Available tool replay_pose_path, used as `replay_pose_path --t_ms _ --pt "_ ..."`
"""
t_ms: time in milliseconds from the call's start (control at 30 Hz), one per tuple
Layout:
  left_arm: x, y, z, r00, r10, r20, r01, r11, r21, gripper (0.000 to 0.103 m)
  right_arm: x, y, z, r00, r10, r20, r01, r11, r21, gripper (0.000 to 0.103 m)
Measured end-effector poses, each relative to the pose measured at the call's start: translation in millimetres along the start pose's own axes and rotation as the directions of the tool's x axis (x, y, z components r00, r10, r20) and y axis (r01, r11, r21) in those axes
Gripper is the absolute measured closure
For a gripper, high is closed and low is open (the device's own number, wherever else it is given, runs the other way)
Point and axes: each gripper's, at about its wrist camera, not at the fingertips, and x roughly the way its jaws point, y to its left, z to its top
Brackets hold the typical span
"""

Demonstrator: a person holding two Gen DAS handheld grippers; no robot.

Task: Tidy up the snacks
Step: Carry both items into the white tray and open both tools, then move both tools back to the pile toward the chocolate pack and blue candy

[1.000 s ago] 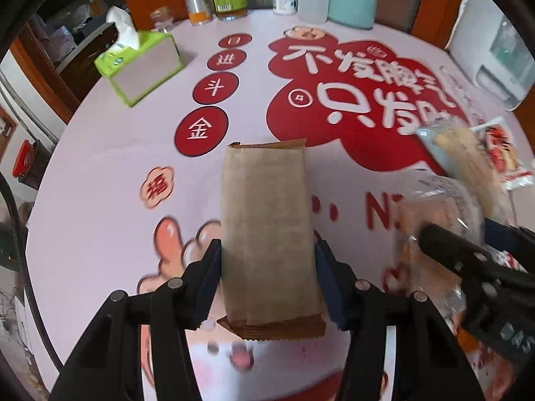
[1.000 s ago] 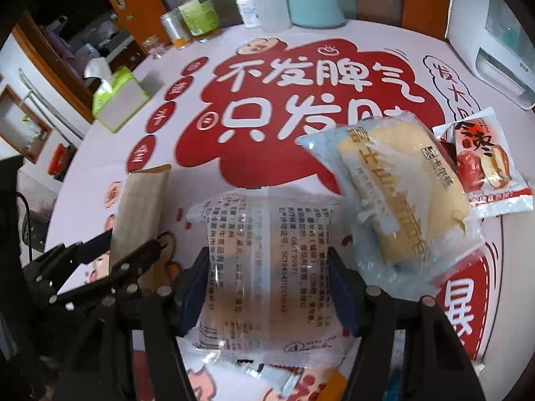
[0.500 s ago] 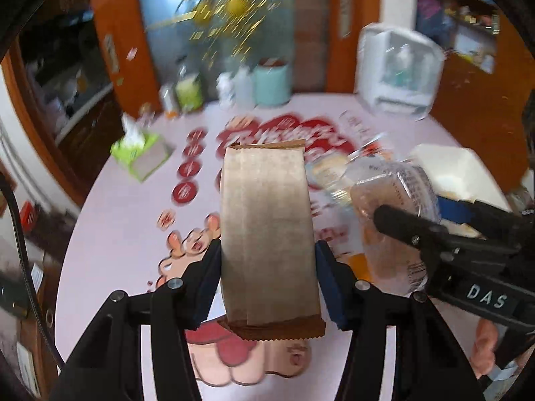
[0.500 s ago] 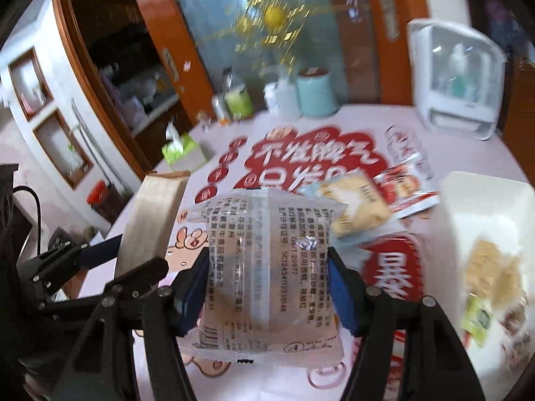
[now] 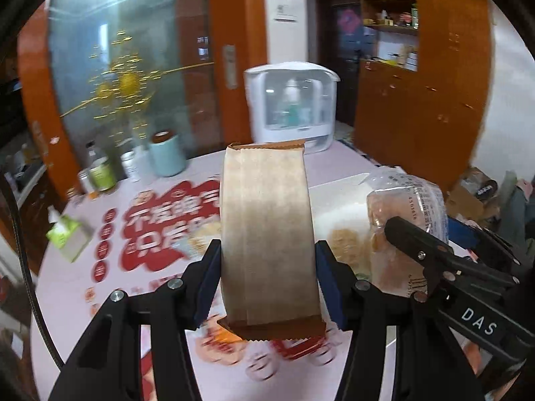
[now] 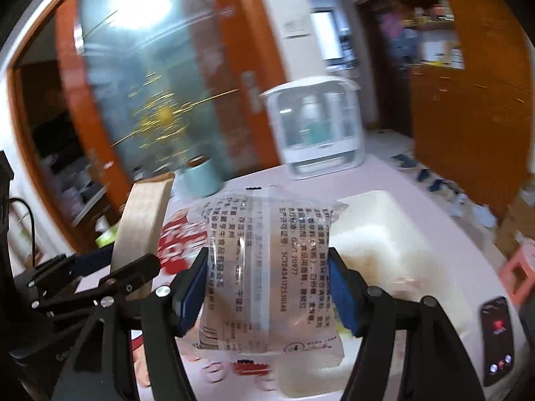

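Between the blue pads of our left gripper [image 5: 267,287], centre of the left wrist view, we list one tan paper-wrapped snack [image 5: 267,234], upright, its fingers pinching it on both sides. Centre of the right wrist view: one clear printed packet [image 6: 267,277], pinched likewise between the fingers of our right gripper [image 6: 267,297]; the same packet shows at right in the left view, just beside the tan one. Both items are held off the tabletop [image 5: 67,294]. Behind the packets, right of centre: one white tray [image 6: 378,220], pale contents blurred, apparently snacks already put in. Left of frame on the tabletop: green tissue box [image 5: 68,234], teal canister [image 5: 167,153], small bottles. Rear centre: a white clear-fronted appliance [image 5: 291,107]. Lower right of the right view: a dark phone [image 6: 498,334]. We judge the task partly done: two snacks are in hand and presumably bound for the tray, neither yet set down. Whether more remain loose we cannot tell; the view is blurred.
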Motion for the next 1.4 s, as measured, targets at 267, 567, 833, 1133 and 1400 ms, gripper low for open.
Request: replay_pose_path --t_ms 267,567,833,1133,1400 --pt "77 -69 6 0.996 -0.075 -0.058 0.076 0.997 0.022 0.049 23 -78 -6 0.98 -0.197 -0.033 0.199 0.973 0.118 0.035" --pt "141 -94 -10 0.982 -0.073 -0.173 0.081 0.996 0.037 0.048 55 -113 -24 0.95 -0.279 -0.138 0.298 0.942 0.151 0.03" --pt "130 -86 -17 0.988 -0.026 -0.155 0.033 0.999 0.043 0.01 64 -125 -31 0.949 -0.24 -0.202 0.282 0.937 0.209 0.029" --pt "84 -57 -31 0.994 0.018 -0.109 -0.021 1.0 -0.021 0.01 44 -92 -26 0.962 -0.246 -0.115 0.261 0.955 0.14 0.029" --pt "40 -7 -60 0.992 0.045 -0.116 -0.058 0.992 -0.112 0.01 26 -64 -26 0.969 -0.238 -0.069 0.243 0.967 0.081 0.029"
